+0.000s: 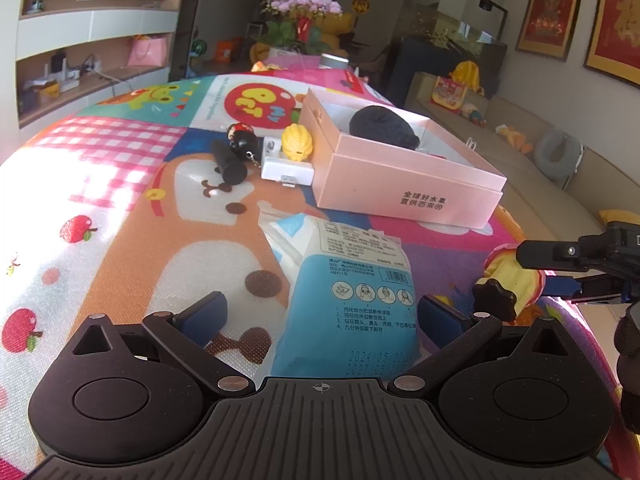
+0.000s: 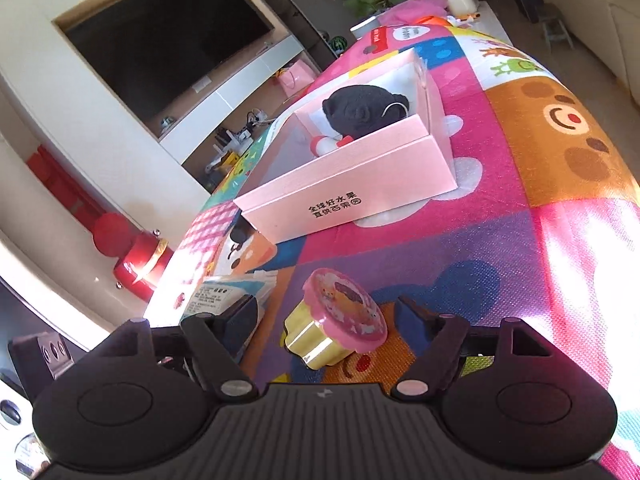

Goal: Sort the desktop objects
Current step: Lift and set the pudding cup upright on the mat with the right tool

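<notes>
Reference landmark: the pink box (image 1: 408,168) on the patterned mat (image 1: 120,208). Left of the box lie a black cylinder (image 1: 229,162), a red-and-black figurine (image 1: 242,140), a white adapter (image 1: 286,168) and a yellow shell-shaped toy (image 1: 297,142), the last touching the box wall. Inside the box rests a dark cloth bundle (image 1: 384,126). In front of the box lies a blue-and-white tissue pack (image 1: 352,292), between the spread, empty jaws of the left gripper (image 1: 320,316). Right of the pack, the right gripper (image 2: 326,320) straddles a pink-lidded cup (image 2: 336,320); its jaws stand apart and grip nothing. Risk: the cup lies tilted, so an off-centre closure may pinch the lid rim and roll it away.
</notes>
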